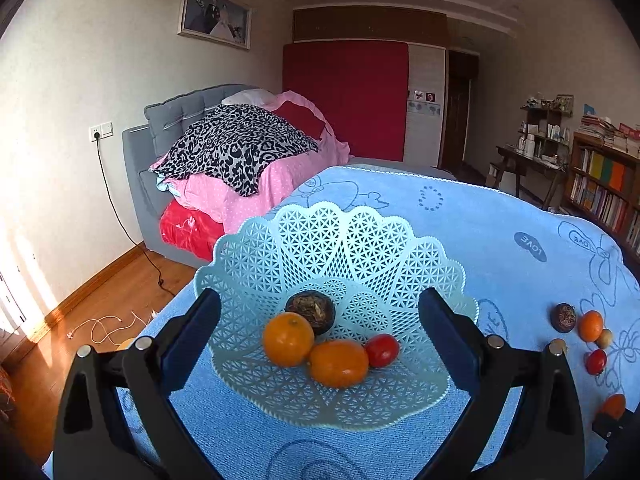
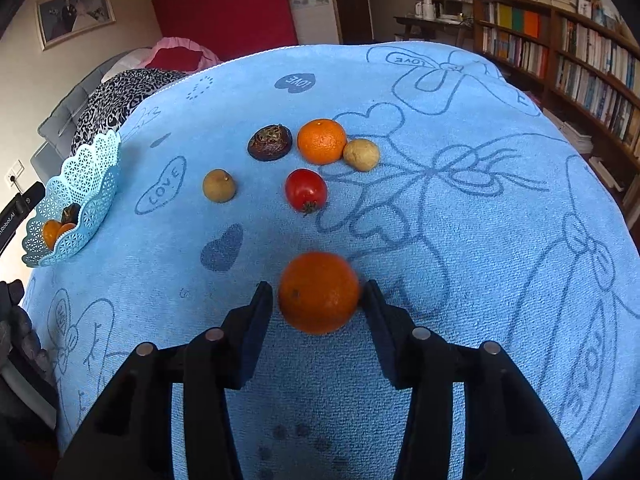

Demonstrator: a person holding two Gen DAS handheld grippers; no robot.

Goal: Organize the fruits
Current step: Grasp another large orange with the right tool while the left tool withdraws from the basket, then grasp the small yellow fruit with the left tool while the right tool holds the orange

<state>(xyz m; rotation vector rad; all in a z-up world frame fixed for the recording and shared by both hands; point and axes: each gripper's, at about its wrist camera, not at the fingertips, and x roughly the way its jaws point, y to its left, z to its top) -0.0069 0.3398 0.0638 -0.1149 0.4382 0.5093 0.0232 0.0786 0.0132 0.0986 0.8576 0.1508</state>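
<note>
Here, in the left wrist view, the left gripper [image 1: 320, 308] is spread wide with nothing between its fingers, poised over the near side of the basket [image 1: 340, 240]. The pale blue lattice basket sits on the blue towel [image 1: 480, 216]. Inside the basket lie two oranges [image 1: 288, 338], touching each other, a small red tomato [image 1: 382, 350] touching the nearer orange, and a dark brown fruit [image 1: 311, 312] just behind them. To the right of the basket, well apart from it, a small cluster of fruit lies on the towel.

In the right wrist view, the right gripper [image 2: 319, 294] pinches an orange [image 2: 319, 292] between its two fingers, the fruit a little blurred above the towel [image 2: 460, 220]. The basket [image 2: 80, 188] stands far to the left at the towel's edge, with orange fruit showing over its rim. Between the basket and the towel's right side, beyond the held orange, lie a red tomato [image 2: 306, 190], a brownish round fruit [image 2: 219, 186], a dark brown fruit [image 2: 270, 143], another orange [image 2: 322, 141], and a tan fruit [image 2: 361, 155] touching that orange.
</note>
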